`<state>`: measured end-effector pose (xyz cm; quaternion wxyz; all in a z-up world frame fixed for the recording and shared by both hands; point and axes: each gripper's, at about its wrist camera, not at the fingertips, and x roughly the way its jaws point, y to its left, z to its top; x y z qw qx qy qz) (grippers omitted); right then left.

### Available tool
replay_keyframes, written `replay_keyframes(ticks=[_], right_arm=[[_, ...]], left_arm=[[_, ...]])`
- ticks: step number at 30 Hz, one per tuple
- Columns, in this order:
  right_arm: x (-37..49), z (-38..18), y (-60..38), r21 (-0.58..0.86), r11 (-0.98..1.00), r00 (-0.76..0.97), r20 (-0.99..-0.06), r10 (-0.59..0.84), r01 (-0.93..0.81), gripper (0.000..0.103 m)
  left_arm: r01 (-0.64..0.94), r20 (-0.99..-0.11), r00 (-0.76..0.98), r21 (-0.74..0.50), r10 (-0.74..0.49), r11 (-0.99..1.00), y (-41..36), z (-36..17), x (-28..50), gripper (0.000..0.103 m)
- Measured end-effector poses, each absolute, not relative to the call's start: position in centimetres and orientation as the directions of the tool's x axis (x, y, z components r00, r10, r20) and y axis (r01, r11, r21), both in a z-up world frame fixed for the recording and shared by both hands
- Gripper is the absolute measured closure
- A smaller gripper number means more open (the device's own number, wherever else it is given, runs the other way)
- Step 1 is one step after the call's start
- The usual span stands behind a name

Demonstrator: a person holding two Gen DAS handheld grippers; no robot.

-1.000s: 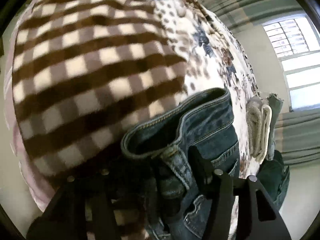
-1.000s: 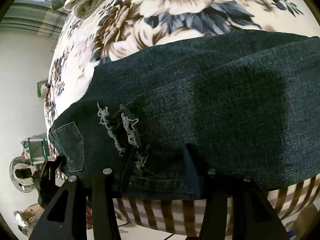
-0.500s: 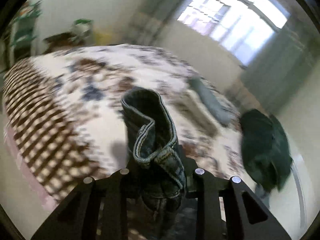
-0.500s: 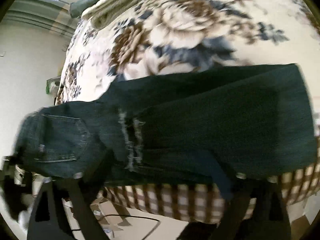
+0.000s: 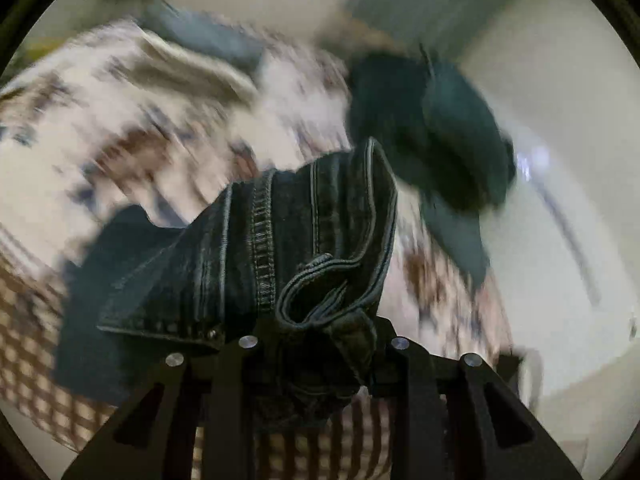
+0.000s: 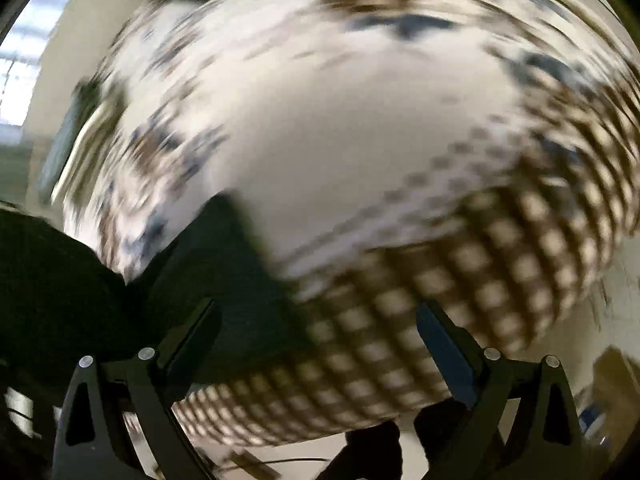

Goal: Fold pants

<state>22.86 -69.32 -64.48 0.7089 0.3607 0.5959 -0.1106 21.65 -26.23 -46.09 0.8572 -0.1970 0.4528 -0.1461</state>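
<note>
In the left wrist view my left gripper (image 5: 320, 352) is shut on the waistband of dark blue jeans (image 5: 288, 248), which bunch up between the fingers and hang down over the bed. In the right wrist view my right gripper (image 6: 316, 320) is open wide and empty above the bed edge. A dark piece of the jeans (image 6: 224, 256) lies at its lower left, partly under the left finger (image 6: 192, 328). Both views are motion-blurred.
The bed has a floral cover (image 6: 340, 128) and a brown checked blanket (image 6: 460, 280) at its near edge. Folded light and grey clothes (image 5: 192, 64) and a dark green garment (image 5: 440, 128) lie at the far side.
My left gripper has lifted and swung the jeans waistband across the bed. My right gripper has let go of the jeans leg, opened wide and swung away over the blanket.
</note>
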Motion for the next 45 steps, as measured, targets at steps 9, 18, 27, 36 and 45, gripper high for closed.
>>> replay_keyframes(ticks=[9,18,27,36,45], right_arm=[[20.7,-63.6,-77.4,0.392,0.727,0.273,-0.919,0.284,0.563,0.003],[24.2,-62.8,-73.6,0.598,0.674,0.329,-0.802,0.499,0.434,0.001],[30.6,-69.9,-67.7,0.736,0.476,0.28,-0.643,0.713,0.481,0.03],[33.0,-67.3,-67.7,0.587,0.7,0.225,-0.807,0.545,0.408,0.093],[27.8,-64.6,-69.2,0.624,0.618,0.272,-0.774,0.571,0.478,0.022]], left_arm=[[0.075,-0.855,0.358,-0.375,-0.376,0.924,-32.4,-50.6,21.3,0.039],[-0.009,-0.83,0.446,-0.379,-0.335,0.925,-24.5,-45.3,24.7,0.003],[-0.188,-0.955,0.228,-0.236,-0.192,0.953,-10.1,-54.3,30.8,0.003],[-0.314,-0.933,0.139,-0.36,-0.332,0.879,-7.2,-59.9,30.5,0.0],[-0.198,-0.937,0.184,-0.331,-0.296,0.923,-8.9,-55.5,29.0,0.0]])
